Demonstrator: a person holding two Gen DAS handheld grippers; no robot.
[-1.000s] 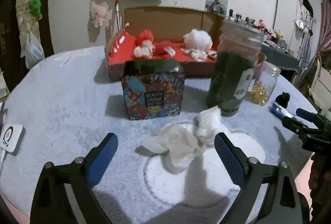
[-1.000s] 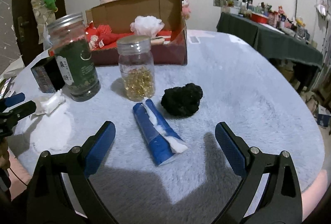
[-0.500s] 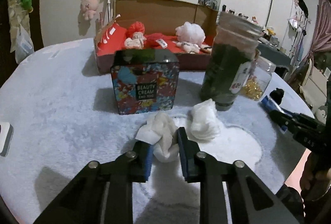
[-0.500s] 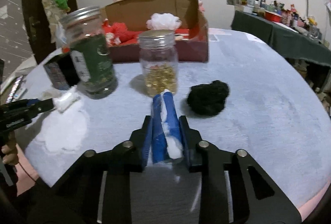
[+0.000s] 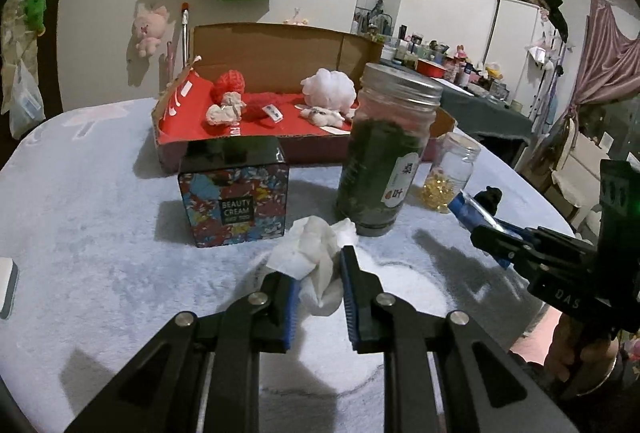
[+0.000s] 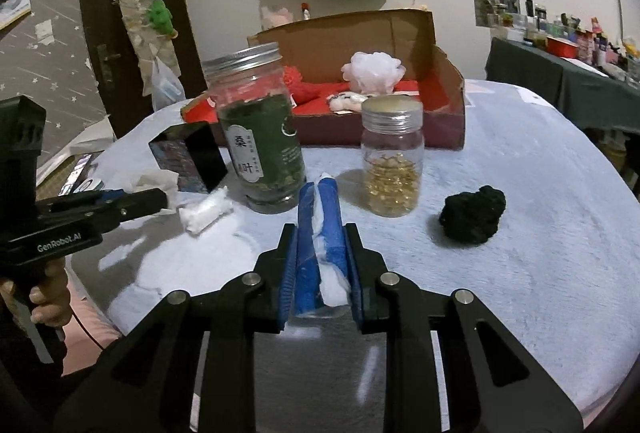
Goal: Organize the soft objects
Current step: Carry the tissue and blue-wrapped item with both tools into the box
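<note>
My left gripper [image 5: 320, 293] is shut on a crumpled white cloth [image 5: 312, 257] and holds it above the fluffy grey table cover. My right gripper [image 6: 320, 273] is shut on a blue roll with white stuffing [image 6: 320, 233], lifted off the table. A small white wad [image 6: 206, 211] lies by the green jar. A black fuzzy lump [image 6: 474, 215] lies to the right. The open cardboard box [image 5: 280, 137] with a red lining stands at the back and holds red and white soft things [image 5: 328, 89].
A tall jar of green leaves [image 5: 384, 153], a small jar of yellow capsules [image 6: 394, 161] and a patterned Beauty Cream tin [image 5: 234, 193] stand between the grippers and the box. A white device [image 5: 6, 287] lies at the left edge.
Both grippers went from open to shut, the left on the white cloth and the right on the blue roll. Both then lifted their loads slightly.
</note>
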